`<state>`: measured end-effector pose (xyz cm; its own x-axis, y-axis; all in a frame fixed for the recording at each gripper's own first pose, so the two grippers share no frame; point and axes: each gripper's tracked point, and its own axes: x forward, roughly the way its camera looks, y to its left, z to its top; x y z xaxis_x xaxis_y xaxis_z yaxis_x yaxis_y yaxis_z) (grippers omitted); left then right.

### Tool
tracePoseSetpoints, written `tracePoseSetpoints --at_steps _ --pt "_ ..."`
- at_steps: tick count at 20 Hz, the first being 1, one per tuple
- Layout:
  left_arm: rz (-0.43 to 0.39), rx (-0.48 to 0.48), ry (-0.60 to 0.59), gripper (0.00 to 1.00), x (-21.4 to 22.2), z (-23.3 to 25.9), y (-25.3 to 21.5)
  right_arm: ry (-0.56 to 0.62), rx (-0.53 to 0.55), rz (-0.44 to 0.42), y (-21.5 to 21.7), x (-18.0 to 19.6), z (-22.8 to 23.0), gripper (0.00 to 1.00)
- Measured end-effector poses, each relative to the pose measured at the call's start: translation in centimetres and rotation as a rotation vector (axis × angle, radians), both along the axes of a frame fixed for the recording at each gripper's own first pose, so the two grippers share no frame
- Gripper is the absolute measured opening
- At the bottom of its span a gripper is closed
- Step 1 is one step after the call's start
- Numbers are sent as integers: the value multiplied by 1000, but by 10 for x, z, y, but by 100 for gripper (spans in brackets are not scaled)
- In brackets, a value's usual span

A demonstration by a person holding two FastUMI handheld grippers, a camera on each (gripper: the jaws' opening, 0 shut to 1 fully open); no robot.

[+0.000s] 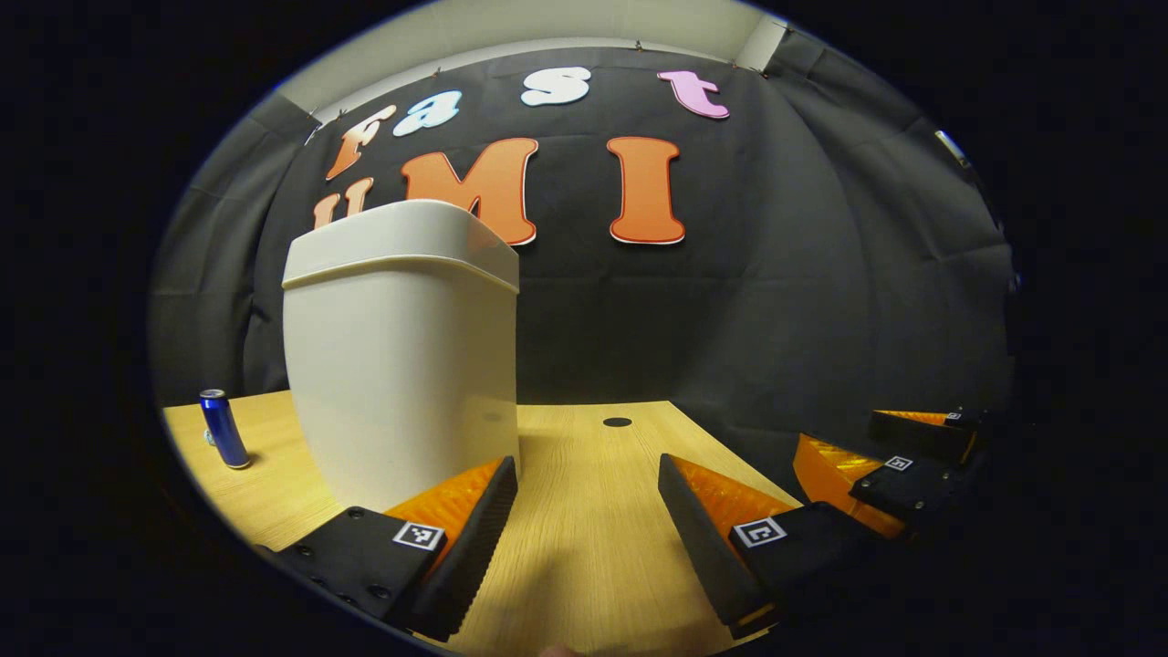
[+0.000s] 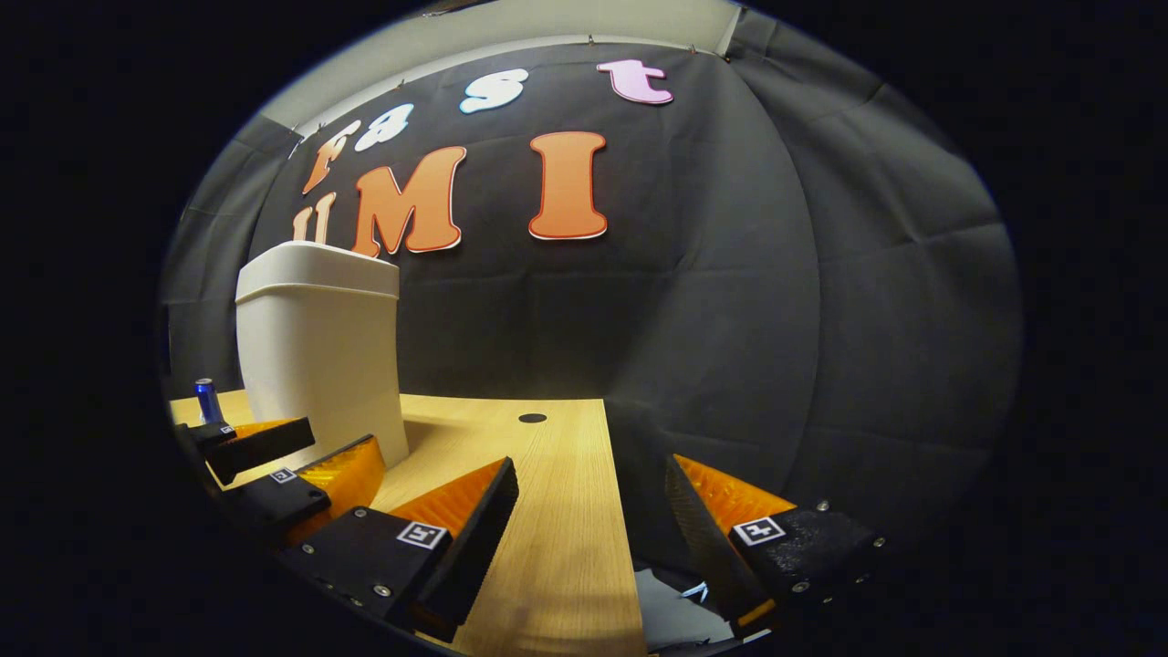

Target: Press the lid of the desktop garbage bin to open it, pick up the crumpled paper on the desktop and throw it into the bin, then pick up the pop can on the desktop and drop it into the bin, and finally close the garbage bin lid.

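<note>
Here both grippers [image 1: 584, 538] [image 2: 589, 538] gape beside closed bin [image 1: 401, 365].

Left gripper [image 1: 589, 520] and right gripper [image 2: 593, 525] hover side by side (jaws spread wide).

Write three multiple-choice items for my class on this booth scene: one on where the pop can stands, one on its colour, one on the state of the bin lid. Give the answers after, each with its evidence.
1. Where does the pop can stand relative to the garbage bin in the left gripper view?
A. To the bin's left on the desktop
B. On top of the lid
C. Between the left gripper's jaws

2. What colour is the can?
A. Red
B. Blue
C. Green

3. What state is the bin lid in?
A. Removed
B. Standing open
C. Closed

Answers: 1 A, it stands upright on the wooden desktop, left of the bin. 2 B, its side is blue with a silver top. 3 C, the lid sits flush on the bin's body.
</note>
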<state>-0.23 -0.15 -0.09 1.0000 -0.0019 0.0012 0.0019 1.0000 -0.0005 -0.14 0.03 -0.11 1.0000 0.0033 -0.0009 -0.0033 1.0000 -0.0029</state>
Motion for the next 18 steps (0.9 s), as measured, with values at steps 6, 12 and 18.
tracePoseSetpoints --at_steps 6,12,18 --pt "-71 81 53 99 78 -12 -22 43 46 -38 -11 48 -10 98" --pt "-294 131 38 100 98 40 -51 36 -37 -195 -56 85 55 99" --pt "-359 30 15 99 9 172 -6 4 -79 -225 -18 -18 151 97"
